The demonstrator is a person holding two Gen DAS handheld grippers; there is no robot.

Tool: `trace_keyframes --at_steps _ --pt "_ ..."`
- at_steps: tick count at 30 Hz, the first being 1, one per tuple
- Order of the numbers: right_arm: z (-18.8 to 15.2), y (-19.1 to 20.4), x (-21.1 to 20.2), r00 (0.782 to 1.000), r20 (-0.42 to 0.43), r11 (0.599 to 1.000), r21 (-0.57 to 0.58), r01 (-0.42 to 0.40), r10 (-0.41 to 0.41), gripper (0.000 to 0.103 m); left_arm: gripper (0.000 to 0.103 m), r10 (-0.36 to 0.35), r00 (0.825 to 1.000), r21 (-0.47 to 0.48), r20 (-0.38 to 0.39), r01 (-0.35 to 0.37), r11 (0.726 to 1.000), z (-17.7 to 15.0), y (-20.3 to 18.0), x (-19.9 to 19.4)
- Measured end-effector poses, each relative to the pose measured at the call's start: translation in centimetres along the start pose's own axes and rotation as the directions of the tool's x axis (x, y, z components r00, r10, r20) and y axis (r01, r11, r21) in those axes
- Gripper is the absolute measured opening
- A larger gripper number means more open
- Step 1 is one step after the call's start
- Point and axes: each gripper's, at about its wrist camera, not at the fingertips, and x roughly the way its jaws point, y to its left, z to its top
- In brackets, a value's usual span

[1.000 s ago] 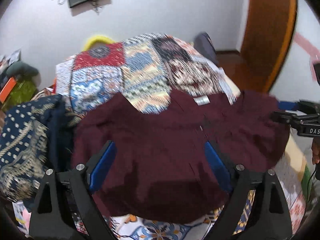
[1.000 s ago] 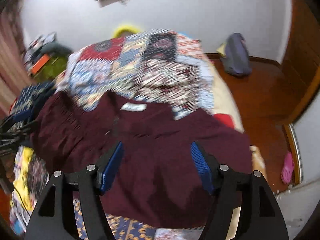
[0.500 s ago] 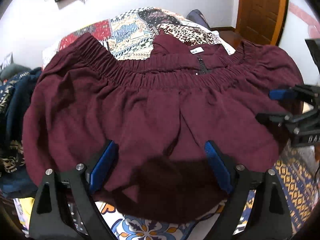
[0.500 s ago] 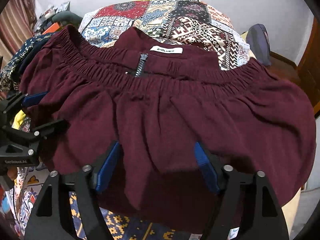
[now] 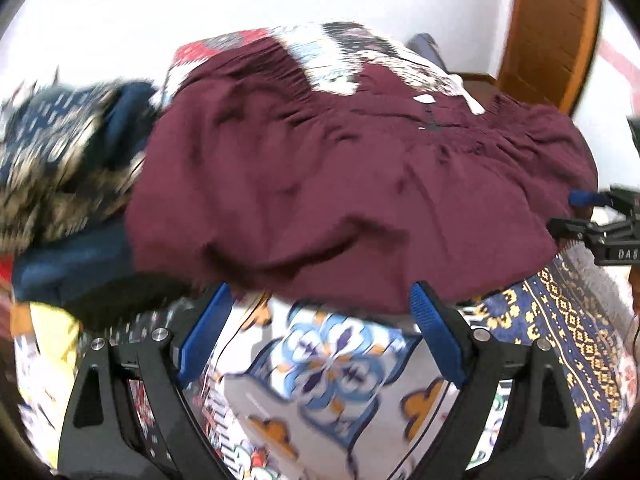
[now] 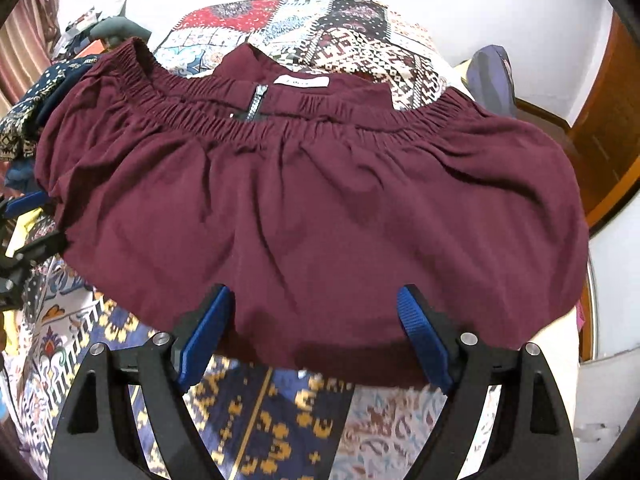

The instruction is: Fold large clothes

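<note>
Maroon garment [image 6: 312, 200], with a gathered elastic waistband [image 6: 320, 124], a short zip and a white label [image 6: 301, 81], spread on the bed over a patchwork bedspread [image 6: 312, 28]; its near hem lies toward both cameras, the waistband toward the far wall. Half a second ago the cloth filled the space between the jaws of both grippers; now, in the left wrist view, the hem sits beyond the fingertips of the left gripper [image 5: 320, 312] and bare floral bedding [image 5: 332, 364] shows between its blue pads, so the left gripper has drawn back from the cloth. The left view is motion-blurred, which suggests that it is moving. The right gripper [image 6: 312, 312] has its jaws wide apart with the hem lying across the gap between them, the pads not closed on it. The left gripper's jaws stand equally wide apart and hold nothing. A heap of dark blue patterned clothes [image 5: 60, 160] lies just beside the garment's left edge. Judged from this layout, the garment has been laid out flat and let go, the fold itself not yet begun; the next step probably calls for fresh grips at the hem or the side edges.
</note>
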Motion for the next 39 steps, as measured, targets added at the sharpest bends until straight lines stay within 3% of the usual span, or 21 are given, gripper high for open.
trace_keyframes --at_steps 7,11,14,16,21,24,28,30,31,32,34,37,39 --pt "0.0 0.0 -1.9 1.000 0.030 1.000 0.029 0.003 -0.004 0.082 0.090 0.032 0.999 -0.210 0.014 -0.029 0.977 -1.1 4.9 -1.5" --pt "0.5 0.4 -3.1 0.997 0.075 1.000 0.031 -0.004 0.001 0.082 0.090 -0.062 0.996 -0.337 0.065 0.080 0.938 -1.5 6.9 -2.1" --pt "1.1 0.6 -3.3 0.995 0.095 0.998 0.050 -0.025 0.020 0.083 0.090 -0.220 0.971 -0.441 0.091 0.237 0.865 -1.4 7.8 -0.4" --pt "1.4 0.7 -3.1 0.994 0.100 0.997 0.063 -0.038 0.032 0.082 0.090 -0.293 0.950 -0.500 0.104 0.305 0.811 -1.3 8.4 1.2" --pt "1.6 1.1 -1.9 0.995 0.084 0.995 0.081 -0.062 0.055 0.083 0.090 -0.348 0.924 -0.615 0.161 0.370 0.696 -0.8 9.9 4.6" --pt "1.5 1.1 -1.2 0.996 0.065 0.995 0.080 -0.060 0.055 0.082 0.090 -0.339 0.918 -0.643 0.205 0.387 0.661 -0.1 10.5 5.7" --pt "1.5 0.8 -0.3 0.998 0.040 0.994 0.091 -0.059 0.056 0.082 0.090 -0.331 0.920 -0.668 0.210 0.382 0.639 0.9 10.7 7.6" --pt "1.5 0.5 0.0 0.998 0.028 0.993 0.105 -0.062 0.060 0.082 0.080 -0.354 0.915 -0.680 0.194 0.386 0.624 1.3 10.2 8.8" --pt "1.5 0.4 0.1 0.998 0.026 0.992 0.110 -0.064 0.061 0.082 0.070 -0.363 0.912 -0.682 0.191 0.389 0.619 1.3 10.1 9.1" --pt "1.5 0.3 0.1 0.998 0.023 0.991 0.116 -0.065 0.063 0.082 0.070 -0.360 0.914 -0.682 0.185 0.383 0.623 1.5 9.8 9.3" --pt "1.5 0.2 0.0 0.998 0.023 0.990 0.123 -0.064 0.062 0.082 0.066 -0.313 0.932 -0.674 0.182 0.350 0.650 2.1 9.2 8.8" --pt "1.4 0.0 -0.5 0.998 0.029 0.990 0.129 -0.060 0.056 0.082 0.044 -0.246 0.951 -0.624 0.184 0.307 0.718 3.3 8.1 6.9" --pt "1.4 -0.1 -1.1 0.998 0.035 0.990 0.132 -0.057 0.053 0.082 0.036 -0.220 0.955 -0.580 0.198 0.295 0.759 4.4 7.3 5.3"
